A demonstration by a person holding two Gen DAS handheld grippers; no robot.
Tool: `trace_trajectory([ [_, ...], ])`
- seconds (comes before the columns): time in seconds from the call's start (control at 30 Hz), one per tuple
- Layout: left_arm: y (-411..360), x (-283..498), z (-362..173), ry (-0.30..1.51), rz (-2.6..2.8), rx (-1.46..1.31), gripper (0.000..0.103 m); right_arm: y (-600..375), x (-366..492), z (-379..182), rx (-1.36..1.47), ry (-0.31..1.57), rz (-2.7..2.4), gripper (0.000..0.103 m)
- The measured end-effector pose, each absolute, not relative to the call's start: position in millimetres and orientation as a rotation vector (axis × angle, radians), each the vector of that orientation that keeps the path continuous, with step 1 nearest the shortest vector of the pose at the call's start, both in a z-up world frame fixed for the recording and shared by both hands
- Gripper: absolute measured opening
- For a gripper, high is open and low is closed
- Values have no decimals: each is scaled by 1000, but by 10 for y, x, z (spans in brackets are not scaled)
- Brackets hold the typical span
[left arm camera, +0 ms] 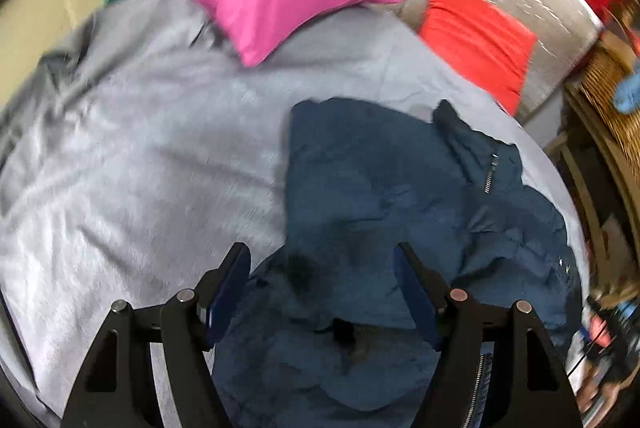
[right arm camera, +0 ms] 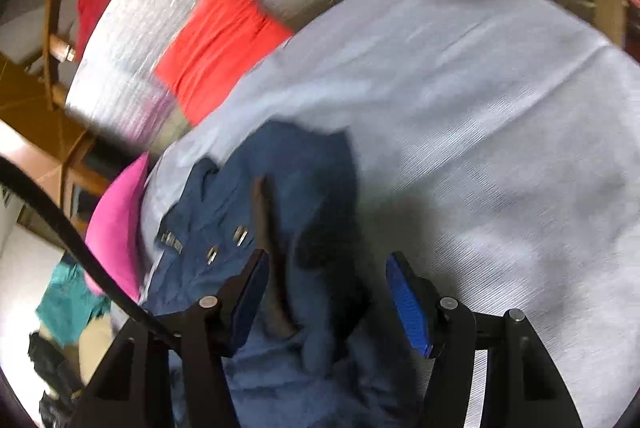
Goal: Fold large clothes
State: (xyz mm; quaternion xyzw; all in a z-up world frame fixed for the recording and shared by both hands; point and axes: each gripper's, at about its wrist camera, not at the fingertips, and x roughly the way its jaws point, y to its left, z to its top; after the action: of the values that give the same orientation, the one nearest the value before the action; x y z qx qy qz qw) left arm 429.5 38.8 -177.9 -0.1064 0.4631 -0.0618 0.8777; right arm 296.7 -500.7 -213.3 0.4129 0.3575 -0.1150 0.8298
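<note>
While jacket (left arm camera: 380, 180) lies on sheet (left arm camera: 140, 148), both tools gape.

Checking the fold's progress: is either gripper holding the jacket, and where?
Neither. The left gripper and right gripper stand open above the blue jacket.

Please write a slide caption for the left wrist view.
Open left tongs above a crumpled navy jacket on a grey sheet.

Right wrist view: we find the right gripper (right arm camera: 326, 270) above a blue jacket (right arm camera: 280, 196).
Its jaws stand apart, gripping nothing. Jacket lies crumpled on grey sheet (right arm camera: 500, 100); pink pillow (right arm camera: 118, 224) left, red cloth (right arm camera: 220, 48) far.
</note>
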Motion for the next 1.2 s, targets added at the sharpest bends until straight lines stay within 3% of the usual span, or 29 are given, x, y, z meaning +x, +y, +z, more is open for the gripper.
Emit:
trace_trajectory([
  [0.17,93,4276,-1860,987,-165,-84,74,-4941,2926,-1972,851,679,-153,65],
  [0.23,7,4285,-1948,1027,-160,-37,74,-4797,2988,-1915,798,682,-93,57],
  [0.47,-106,4264,-2146,1086,-137,35,76,-4478,3319,-2271,664,900,-126,52],
  [0.77,-103,4160,-1856,990,-208,-18,76,-4218,3107,-1776,618,649,15,52],
  [0.97,-303,4182,-2136,1067,-206,67,81,-3940,3413,-2191,542,894,-18,52],
  [1.2,-312,4186,-2185,1081,-184,62,82,-3982,3406,-2194,566,900,-16,52],
])
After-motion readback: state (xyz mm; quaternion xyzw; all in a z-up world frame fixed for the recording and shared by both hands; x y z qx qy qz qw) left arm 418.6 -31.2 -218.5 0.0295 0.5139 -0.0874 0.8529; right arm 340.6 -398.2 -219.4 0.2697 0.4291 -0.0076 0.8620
